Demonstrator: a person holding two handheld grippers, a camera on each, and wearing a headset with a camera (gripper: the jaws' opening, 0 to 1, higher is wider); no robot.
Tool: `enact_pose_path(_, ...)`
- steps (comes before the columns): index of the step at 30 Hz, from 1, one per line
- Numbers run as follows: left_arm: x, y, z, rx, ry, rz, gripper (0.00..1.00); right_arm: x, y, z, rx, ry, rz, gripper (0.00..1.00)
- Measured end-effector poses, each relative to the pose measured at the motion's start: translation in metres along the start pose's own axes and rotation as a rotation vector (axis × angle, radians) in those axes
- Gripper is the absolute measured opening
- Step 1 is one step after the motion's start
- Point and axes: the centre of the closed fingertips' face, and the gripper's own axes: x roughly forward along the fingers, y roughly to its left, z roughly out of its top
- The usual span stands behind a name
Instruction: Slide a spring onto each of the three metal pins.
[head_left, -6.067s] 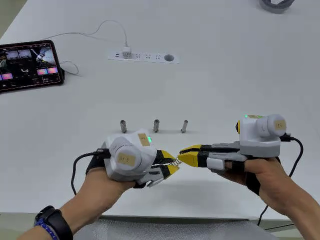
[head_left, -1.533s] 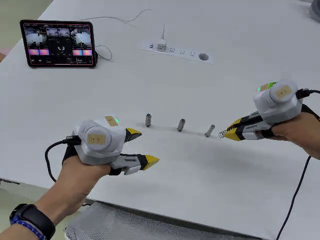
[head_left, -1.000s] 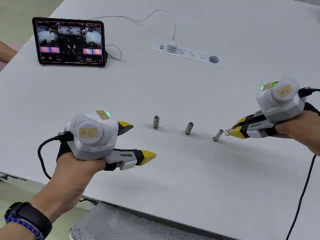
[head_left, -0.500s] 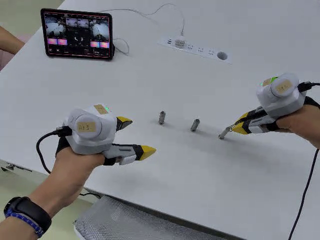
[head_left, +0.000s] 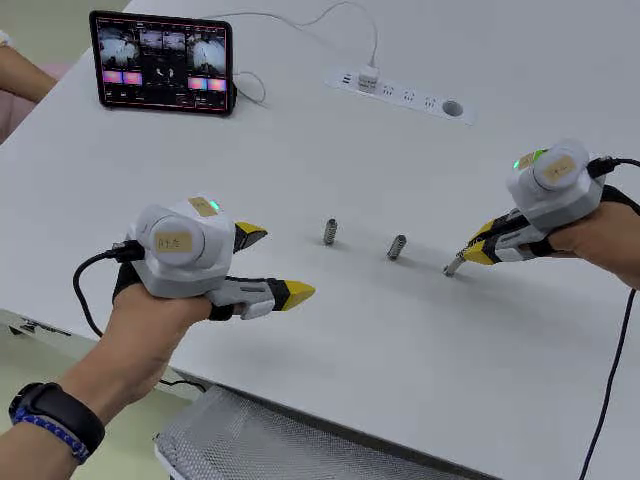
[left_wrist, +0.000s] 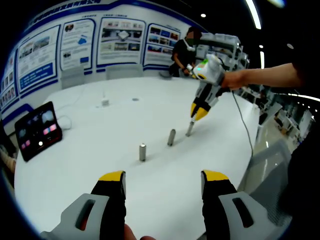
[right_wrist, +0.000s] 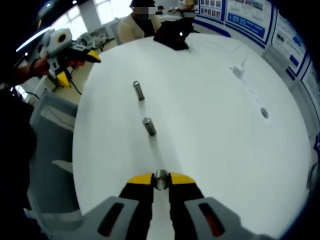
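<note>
Head view: tablet (head_left: 162, 60) and power strip (head_left: 400, 93) lie beyond pins (head_left: 397, 247).

A lit tablet (head_left: 163, 62) stands on the white table (head_left: 420, 340), far left. A power strip (head_left: 400, 93) lies to its right, apart.

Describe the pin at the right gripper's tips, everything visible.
The end pin is a short grey cylinder that looks like metal. It stands on the white table, last in the row beside the middle pin. The right gripper comes down on it from above. In the right gripper view, its round shiny top sits between the yellow tips of the nearly shut jaws. Whether a spring is already round it is too small to tell.
</note>
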Motion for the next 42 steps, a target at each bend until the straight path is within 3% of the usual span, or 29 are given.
enact_pose_path(23,-0.007,0.009,-0.005,-0.007,0.005,0.024,0.62,0.025,-0.001,-0.009,-0.053,0.064,0.021,0.13)
enact_pose_path(42,-0.011,0.014,-0.006,-0.016,0.006,0.038,0.63,0.044,0.000,-0.019,-0.029,0.076,0.020,0.14)
